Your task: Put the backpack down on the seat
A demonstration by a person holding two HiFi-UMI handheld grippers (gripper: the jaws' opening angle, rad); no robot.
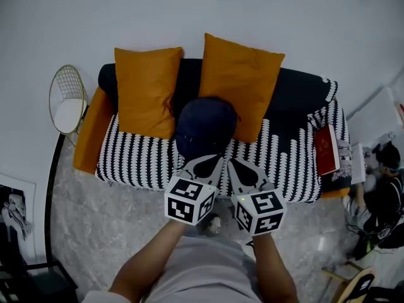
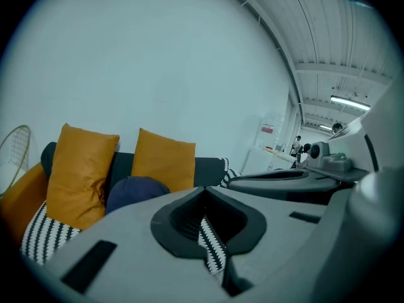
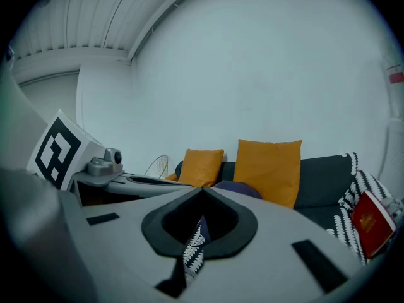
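A navy backpack rests on the sofa's striped seat, leaning against the two orange cushions. It also shows as a dark dome in the left gripper view and in the right gripper view. My left gripper and my right gripper sit side by side at the seat's front edge, just below the backpack. Both are shut, jaws meeting, and nothing is between them.
A red book lies on the sofa's right arm. A round wire stool stands left of the sofa. A person crouches at the far right on the marble floor. A framed picture leans at the lower left.
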